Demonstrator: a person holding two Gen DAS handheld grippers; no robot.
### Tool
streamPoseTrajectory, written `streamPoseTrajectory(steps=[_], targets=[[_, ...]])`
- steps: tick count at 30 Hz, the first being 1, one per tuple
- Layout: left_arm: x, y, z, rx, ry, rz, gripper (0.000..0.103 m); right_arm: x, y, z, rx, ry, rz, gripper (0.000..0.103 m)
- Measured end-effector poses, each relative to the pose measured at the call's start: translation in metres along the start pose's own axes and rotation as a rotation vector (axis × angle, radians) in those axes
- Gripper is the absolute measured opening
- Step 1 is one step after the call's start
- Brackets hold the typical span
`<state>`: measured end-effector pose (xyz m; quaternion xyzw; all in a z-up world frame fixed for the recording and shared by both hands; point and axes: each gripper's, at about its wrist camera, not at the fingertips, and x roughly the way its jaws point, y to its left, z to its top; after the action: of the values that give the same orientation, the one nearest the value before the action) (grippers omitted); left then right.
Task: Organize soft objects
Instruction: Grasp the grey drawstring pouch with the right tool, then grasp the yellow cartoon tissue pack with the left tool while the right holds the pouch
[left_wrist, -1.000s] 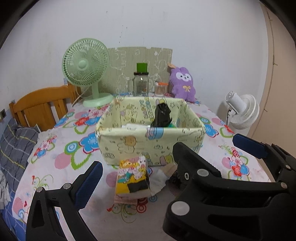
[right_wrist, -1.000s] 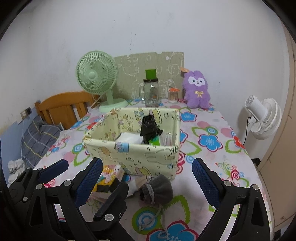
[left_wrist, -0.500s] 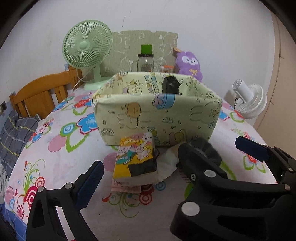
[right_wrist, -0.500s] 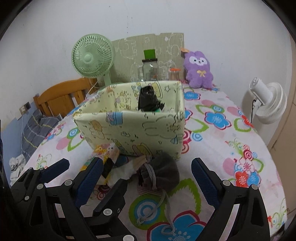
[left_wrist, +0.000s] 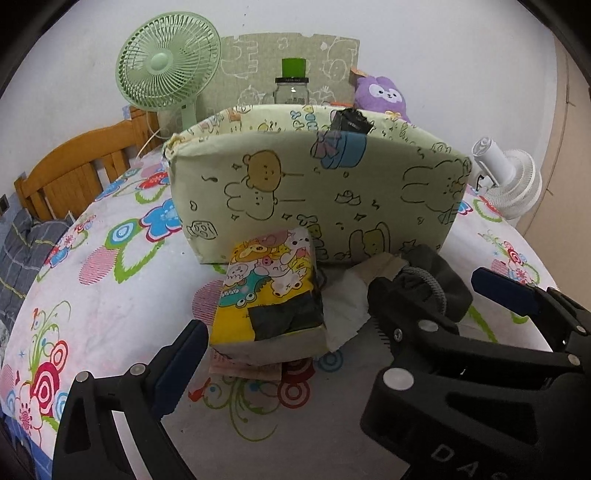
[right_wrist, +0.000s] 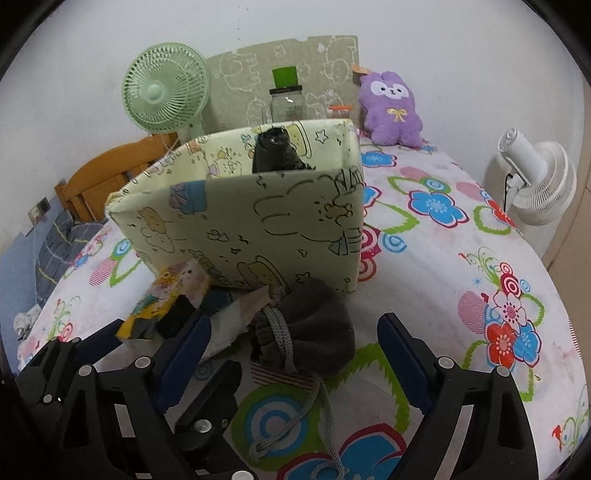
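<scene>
Nearest to me, the right gripper stands spread around the grey drawstring pouch, its jaws closing, the pads not yet on the cloth. The pouch lies just in front of the fabric bin, at its near right corner, straight ahead between the right tongs, its cord trailing back toward them. The right hand is plainly the nearer one to it.

Beside it, the left gripper is released too, its jaws wide to either side of the cartoon tissue pack. That pack lies in front of the bin's near wall, its long axis running from the tongs toward the bin, so I judge a straight squeeze across its width would do. Crumpled white tissue lies between pack and pouch.

Inside the bin, a black bag pokes up.
</scene>
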<state>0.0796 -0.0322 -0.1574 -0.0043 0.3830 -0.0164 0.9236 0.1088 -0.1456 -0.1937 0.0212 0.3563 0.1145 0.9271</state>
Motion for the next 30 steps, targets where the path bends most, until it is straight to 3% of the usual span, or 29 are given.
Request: streamPoseTrajectory(steps=[6,12,30], targets=[[0.006,0.001,-0.002,-0.004,0.022,-0.005,0.096,0.009,0.0,0.001,-0.005,0.039,0.007,0.088],[0.007,0.0,-0.002,-0.003,0.03,-0.003,0.095,0.018,-0.004,-0.001,0.014,0.09,0.009,0.066],[-0.012,0.006,-0.001,-0.009,-0.005,-0.004,0.095,-0.01,0.006,-0.004,0.005,0.045,-0.027,0.061]])
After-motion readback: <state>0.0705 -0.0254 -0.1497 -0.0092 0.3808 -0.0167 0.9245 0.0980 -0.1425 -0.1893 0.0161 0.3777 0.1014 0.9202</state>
